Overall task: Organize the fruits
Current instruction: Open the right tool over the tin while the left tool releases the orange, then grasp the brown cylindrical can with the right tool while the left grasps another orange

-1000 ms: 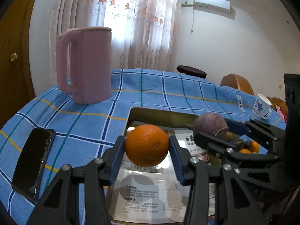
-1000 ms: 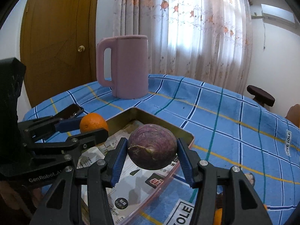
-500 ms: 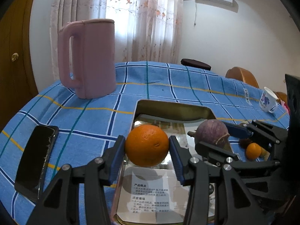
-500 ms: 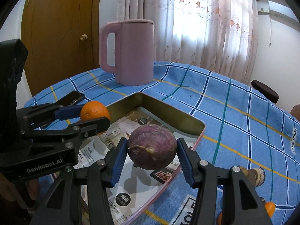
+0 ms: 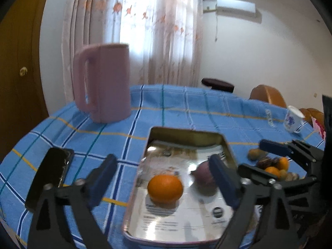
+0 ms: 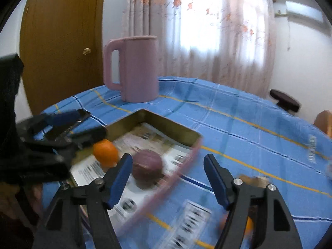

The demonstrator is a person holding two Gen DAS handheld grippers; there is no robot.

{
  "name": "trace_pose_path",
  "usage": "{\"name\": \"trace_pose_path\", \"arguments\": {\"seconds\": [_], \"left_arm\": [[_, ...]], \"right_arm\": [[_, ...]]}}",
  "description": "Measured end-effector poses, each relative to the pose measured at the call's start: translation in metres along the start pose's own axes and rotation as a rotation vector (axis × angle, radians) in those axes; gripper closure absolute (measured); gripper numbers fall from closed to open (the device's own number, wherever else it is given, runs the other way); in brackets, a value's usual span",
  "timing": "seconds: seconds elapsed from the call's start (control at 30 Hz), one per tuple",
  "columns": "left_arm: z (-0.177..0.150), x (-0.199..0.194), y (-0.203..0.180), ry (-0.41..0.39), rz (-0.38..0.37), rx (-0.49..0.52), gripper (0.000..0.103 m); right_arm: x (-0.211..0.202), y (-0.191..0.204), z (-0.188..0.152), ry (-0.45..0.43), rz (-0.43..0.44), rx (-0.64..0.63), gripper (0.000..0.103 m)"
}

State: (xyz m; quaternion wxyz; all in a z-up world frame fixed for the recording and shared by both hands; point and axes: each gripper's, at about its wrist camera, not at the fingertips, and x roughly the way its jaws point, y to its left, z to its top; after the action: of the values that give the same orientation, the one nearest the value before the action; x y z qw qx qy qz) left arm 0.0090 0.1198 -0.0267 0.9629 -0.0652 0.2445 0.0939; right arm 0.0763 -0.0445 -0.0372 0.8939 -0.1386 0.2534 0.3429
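Released since half a second ago: both fruits, earlier clamped in the tongs, now down inside the tray.

Far left on the bench point(image 5: 182, 105), under a blue checked cloth: a black phone point(image 5: 49, 174), lying flat. Behind it, an upright pink jug point(image 5: 105, 83). Left tongs point(image 5: 164, 176) spread wide, nothing between the blue pads, hovering at the near-left end of the tray, one finger over the cloth and the other over the tray. Tray point(image 5: 186, 133) metal, rectangular, lined with printed paper. Orange point(image 5: 165, 188) resting on that paper in the near-left part; purple round fruit point(image 5: 204, 175) just beside it to the right, partly hidden by the left tongs' right finger. Touching or not: cannot tell.

Right wrist view blurred by motion. Same orange point(image 6: 105, 152) and purple fruit point(image 6: 147, 166) side by side in the tray point(image 6: 166, 124). Right tongs point(image 6: 166, 178) likewise gaping and empty, over the tray's right rim, left pad near the purple fruit.

Further right on the cloth: a heap of small fruits point(image 5: 274, 166), orange and brownish, outside the tray. Far right: a white cup point(image 5: 292, 119) with a blue print.
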Motion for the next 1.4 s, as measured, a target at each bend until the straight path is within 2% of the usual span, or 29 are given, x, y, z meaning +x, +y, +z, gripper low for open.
{"name": "trace_pose_path", "arguments": {"seconds": [0.23, 0.33, 0.53, 0.63, 0.67, 0.73, 0.83, 0.87, 1.13, 1.23, 1.37, 1.4], "left_arm": [[-0.004, -0.009, -0.056, -0.006, -0.129, 0.063, 0.006], [-0.01, -0.003, -0.083, 0.022, -0.169, 0.103, 0.006], [-0.018, 0.004, -0.12, 0.063, -0.198, 0.169, 0.006], [-0.02, 0.01, -0.124, 0.084, -0.204, 0.171, 0.006], [-0.021, 0.011, -0.125, 0.089, -0.206, 0.17, 0.006], [-0.023, 0.014, -0.128, 0.102, -0.213, 0.169, 0.006], [-0.025, 0.018, -0.133, 0.115, -0.226, 0.17, 0.006], [-0.025, 0.019, -0.135, 0.117, -0.227, 0.173, 0.006], [-0.025, 0.029, -0.153, 0.151, -0.265, 0.202, 0.009], [-0.025, 0.036, -0.164, 0.177, -0.274, 0.222, 0.016], [-0.027, 0.048, -0.176, 0.227, -0.292, 0.241, 0.019], [-0.026, 0.053, -0.179, 0.245, -0.299, 0.243, 0.025]], "right_arm": [[-0.062, -0.071, -0.048, 0.014, -0.209, 0.144, 0.031], [-0.071, -0.097, -0.069, 0.05, -0.243, 0.222, 0.031], [-0.062, -0.108, -0.079, 0.108, -0.225, 0.243, 0.031], [-0.049, -0.107, -0.082, 0.151, -0.202, 0.234, 0.031], [-0.046, -0.108, -0.082, 0.166, -0.193, 0.242, 0.032], [-0.043, -0.111, -0.085, 0.179, -0.175, 0.251, 0.044], [-0.036, -0.116, -0.089, 0.22, -0.11, 0.29, 0.052], [-0.035, -0.116, -0.088, 0.22, -0.109, 0.292, 0.058], [-0.054, -0.116, -0.085, 0.132, -0.165, 0.28, 0.058], [-0.06, -0.121, -0.079, 0.105, -0.193, 0.284, 0.058], [-0.063, -0.127, -0.07, 0.085, -0.241, 0.263, 0.058], [-0.063, -0.13, -0.068, 0.083, -0.238, 0.27, 0.058]]}}
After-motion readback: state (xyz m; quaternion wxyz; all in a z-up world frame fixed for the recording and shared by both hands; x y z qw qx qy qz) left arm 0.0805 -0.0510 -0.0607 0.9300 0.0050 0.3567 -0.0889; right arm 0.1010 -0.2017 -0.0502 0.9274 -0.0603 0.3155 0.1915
